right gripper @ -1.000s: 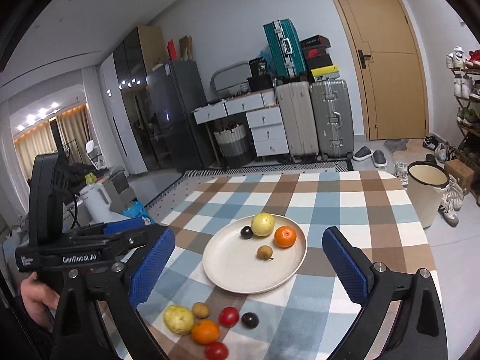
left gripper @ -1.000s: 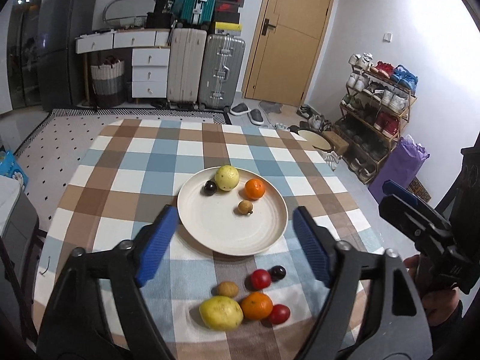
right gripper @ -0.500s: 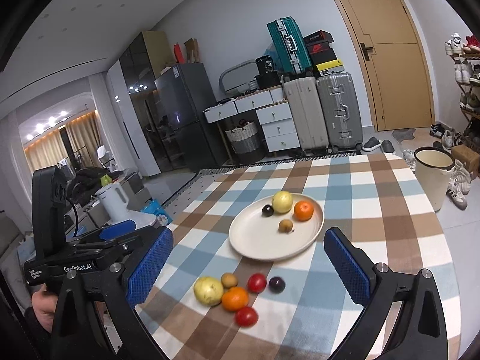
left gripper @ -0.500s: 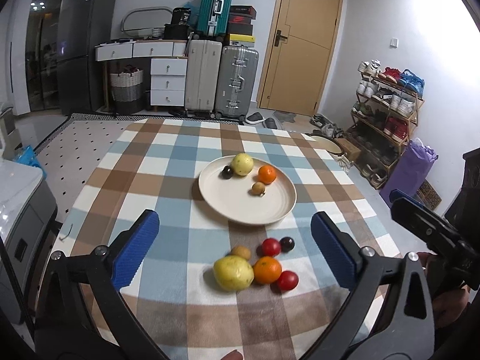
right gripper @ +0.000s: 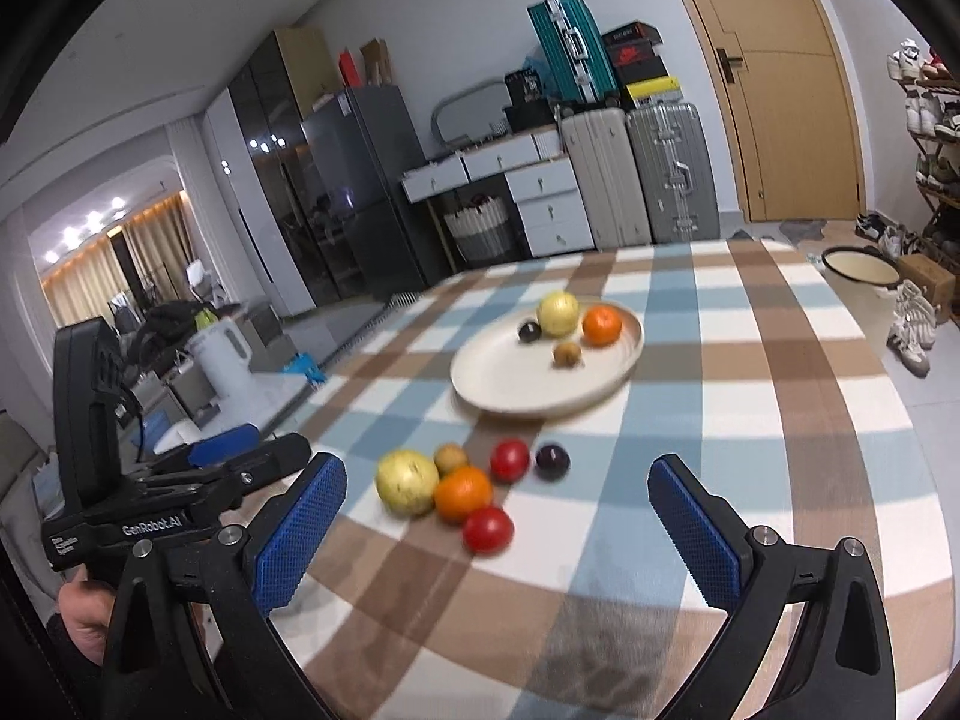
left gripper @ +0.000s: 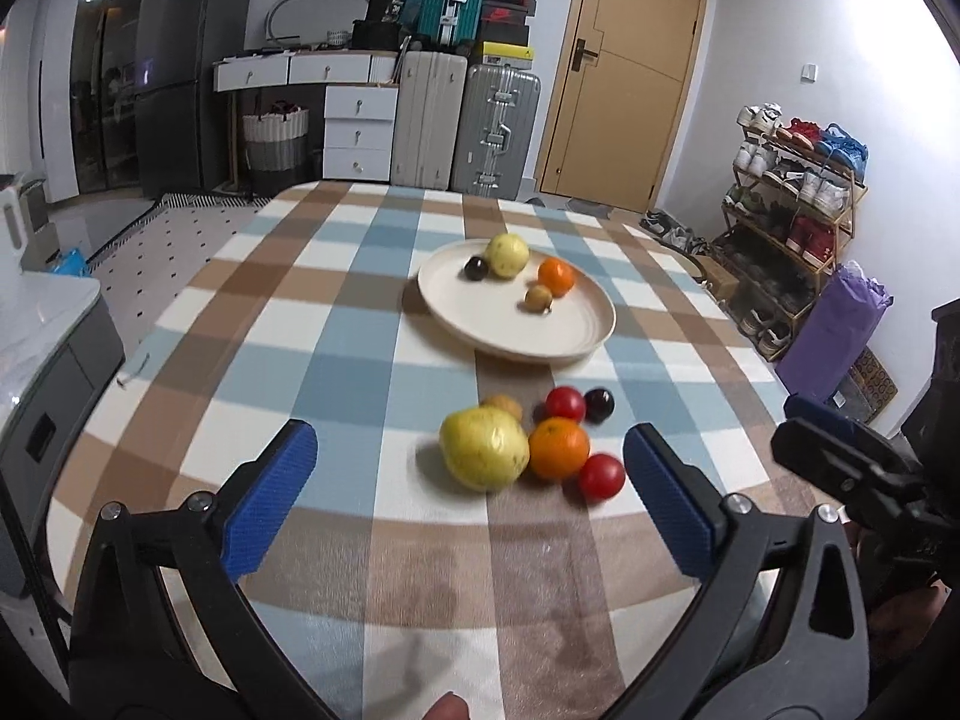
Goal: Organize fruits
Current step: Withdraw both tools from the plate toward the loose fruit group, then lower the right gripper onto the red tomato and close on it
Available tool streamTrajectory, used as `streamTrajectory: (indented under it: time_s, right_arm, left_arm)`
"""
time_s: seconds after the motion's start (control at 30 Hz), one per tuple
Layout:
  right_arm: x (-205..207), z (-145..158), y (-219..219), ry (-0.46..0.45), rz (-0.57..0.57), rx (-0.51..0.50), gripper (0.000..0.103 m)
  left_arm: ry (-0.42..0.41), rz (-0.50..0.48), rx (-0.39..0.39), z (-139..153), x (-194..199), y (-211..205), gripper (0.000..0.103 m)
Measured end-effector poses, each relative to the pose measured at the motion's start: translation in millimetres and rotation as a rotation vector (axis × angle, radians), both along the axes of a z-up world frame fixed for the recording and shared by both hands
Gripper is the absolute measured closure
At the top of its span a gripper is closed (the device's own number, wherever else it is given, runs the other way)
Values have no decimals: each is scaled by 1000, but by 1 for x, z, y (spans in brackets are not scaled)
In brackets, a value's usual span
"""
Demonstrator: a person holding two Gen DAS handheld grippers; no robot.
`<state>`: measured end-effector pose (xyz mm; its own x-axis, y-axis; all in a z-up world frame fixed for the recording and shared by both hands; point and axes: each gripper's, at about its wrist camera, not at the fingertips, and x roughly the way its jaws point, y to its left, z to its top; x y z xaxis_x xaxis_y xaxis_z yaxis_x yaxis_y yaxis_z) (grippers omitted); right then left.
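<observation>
A cream plate (left gripper: 558, 336) on the checked tablecloth holds a yellow fruit (left gripper: 507, 255), an orange (left gripper: 555, 276), a dark plum (left gripper: 476, 268) and a small brown fruit (left gripper: 538, 297). Nearer me lies a loose cluster: a yellow pear (left gripper: 485, 449), an orange (left gripper: 558, 447), two red tomatoes (left gripper: 602, 476), a dark plum (left gripper: 599, 403) and a small brown fruit (left gripper: 504, 405). My left gripper (left gripper: 468, 438) hangs open above the cluster's near side, nothing between its pads. My right gripper (right gripper: 497, 465) is open too, above the same cluster (right gripper: 462, 492).
The table's right edge (right gripper: 918, 456) drops to the floor, where a cream bucket (right gripper: 861, 270) and a shoe rack (left gripper: 792, 204) stand. Suitcases (left gripper: 468, 114) and drawers (left gripper: 360, 120) line the far wall. A white kettle (right gripper: 222, 354) sits at the left.
Both grippers have come down and closer to the loose fruit cluster, which now shows between the fingers. The left jaws stand wider than a second ago.
</observation>
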<state>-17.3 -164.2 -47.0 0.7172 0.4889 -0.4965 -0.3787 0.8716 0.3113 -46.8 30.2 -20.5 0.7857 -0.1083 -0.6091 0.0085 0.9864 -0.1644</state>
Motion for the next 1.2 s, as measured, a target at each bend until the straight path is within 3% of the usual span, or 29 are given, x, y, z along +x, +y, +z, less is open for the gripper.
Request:
streamTrajectory:
  time_s: [0.27,0.8,0.87,1.1,1.2]
  right_arm:
    - [12,-29,11,100,13,-29,0]
    - [43,-59,37,184,57,-59,3]
    - [48,-61,39,198,62,-67,13]
    - [56,-66,51,231,103,-83,26]
    - [61,-69,56,253,122,-86,43]
  left_arm:
    - [37,11,-24,-28,-3,9,1]
    - [115,26,-112,-75,12,34,1]
    - [123,25,-126,-77,14,36,1]
    - [131,21,-150,-78,17,41,1]
    - [144,25,-163,-80,19,43,1]
